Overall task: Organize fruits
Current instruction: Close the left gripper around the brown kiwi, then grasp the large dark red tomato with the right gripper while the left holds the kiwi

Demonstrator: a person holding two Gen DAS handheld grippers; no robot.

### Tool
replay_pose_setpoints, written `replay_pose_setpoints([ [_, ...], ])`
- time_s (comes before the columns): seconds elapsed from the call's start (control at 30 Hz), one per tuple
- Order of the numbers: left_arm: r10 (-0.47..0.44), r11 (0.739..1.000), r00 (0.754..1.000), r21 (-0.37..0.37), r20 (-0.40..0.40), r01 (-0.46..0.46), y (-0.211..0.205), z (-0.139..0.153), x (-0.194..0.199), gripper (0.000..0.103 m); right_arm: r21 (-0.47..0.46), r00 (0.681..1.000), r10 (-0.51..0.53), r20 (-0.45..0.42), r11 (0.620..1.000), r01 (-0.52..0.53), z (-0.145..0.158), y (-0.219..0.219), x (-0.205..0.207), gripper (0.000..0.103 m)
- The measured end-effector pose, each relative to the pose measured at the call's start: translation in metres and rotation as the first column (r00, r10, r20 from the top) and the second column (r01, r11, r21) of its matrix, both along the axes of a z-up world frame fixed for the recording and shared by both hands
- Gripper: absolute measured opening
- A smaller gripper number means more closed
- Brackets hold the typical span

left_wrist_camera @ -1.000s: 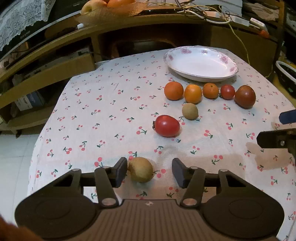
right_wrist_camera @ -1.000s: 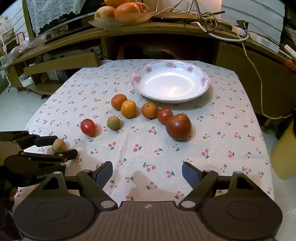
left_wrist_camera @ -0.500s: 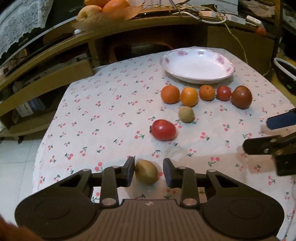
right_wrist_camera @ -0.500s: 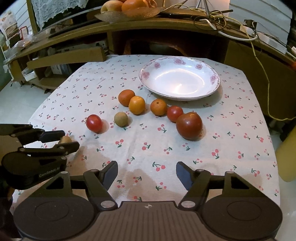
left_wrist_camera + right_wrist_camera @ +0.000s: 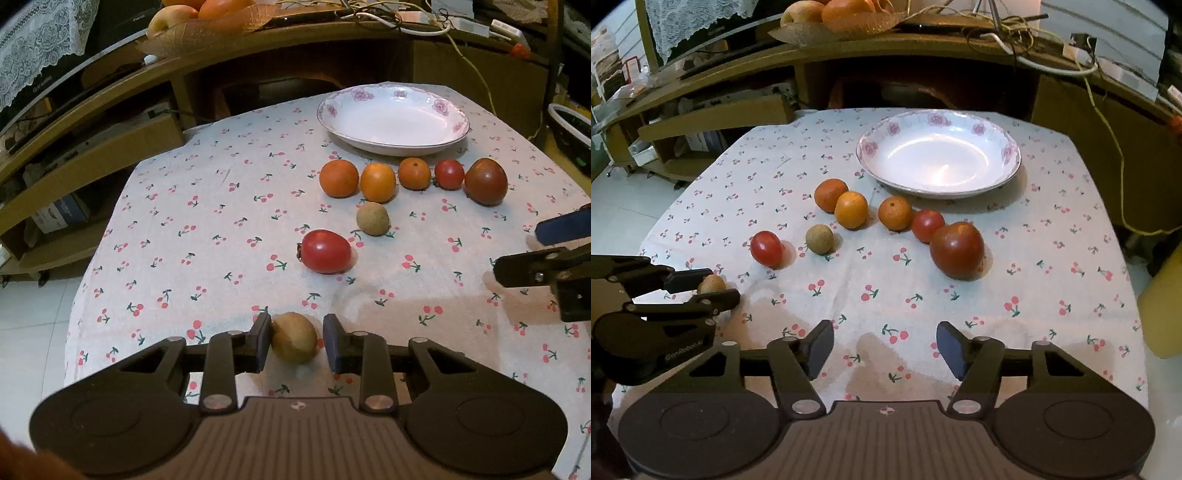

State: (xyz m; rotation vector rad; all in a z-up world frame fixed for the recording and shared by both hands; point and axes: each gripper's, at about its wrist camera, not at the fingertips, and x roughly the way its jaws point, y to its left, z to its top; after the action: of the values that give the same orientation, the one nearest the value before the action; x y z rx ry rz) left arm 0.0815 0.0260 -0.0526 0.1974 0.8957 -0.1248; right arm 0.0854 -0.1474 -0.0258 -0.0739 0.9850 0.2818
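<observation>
Left wrist: kiwi between left tool fingers

Tablecloth white, red cherry print; plate white, pink floral rim; oranges orange.

Home; cherry-print tablecloth; floral plate

Glossy white glazed plate catching the light, matt cherry-print cloth beneath, shiny-skinned red tomato, dull fuzzy kiwi, matt black plastic left gripper, wooden shelf behind.
</observation>
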Motion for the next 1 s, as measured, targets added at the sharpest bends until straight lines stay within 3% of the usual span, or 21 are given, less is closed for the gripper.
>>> replay_pose_setpoints([
  [0.17,-0.048,0.998,0.999,-0.038,-0.013,0.048,-0.007,0.002,-0.001,0.031,-0.018,1.000,0.011,0.023,1.000,-0.010,0.003,0.002,0.000,0.058],
  [0.6,-0.161,0.984,0.987,-0.070,0.011,0.162,-0.048,0.017,0.022,0.031,-0.049,0.990,-0.133,0.043,0.990,0.136,-0.004,-0.045,0.029,0.058],
  [1.0,-0.239,0.964,0.971,-0.112,0.023,0.240,-0.079,0.026,0.044,0.031,-0.087,0.997,-0.039,0.068,0.995,0.045,-0.009,-0.038,0.062,0.062],
])
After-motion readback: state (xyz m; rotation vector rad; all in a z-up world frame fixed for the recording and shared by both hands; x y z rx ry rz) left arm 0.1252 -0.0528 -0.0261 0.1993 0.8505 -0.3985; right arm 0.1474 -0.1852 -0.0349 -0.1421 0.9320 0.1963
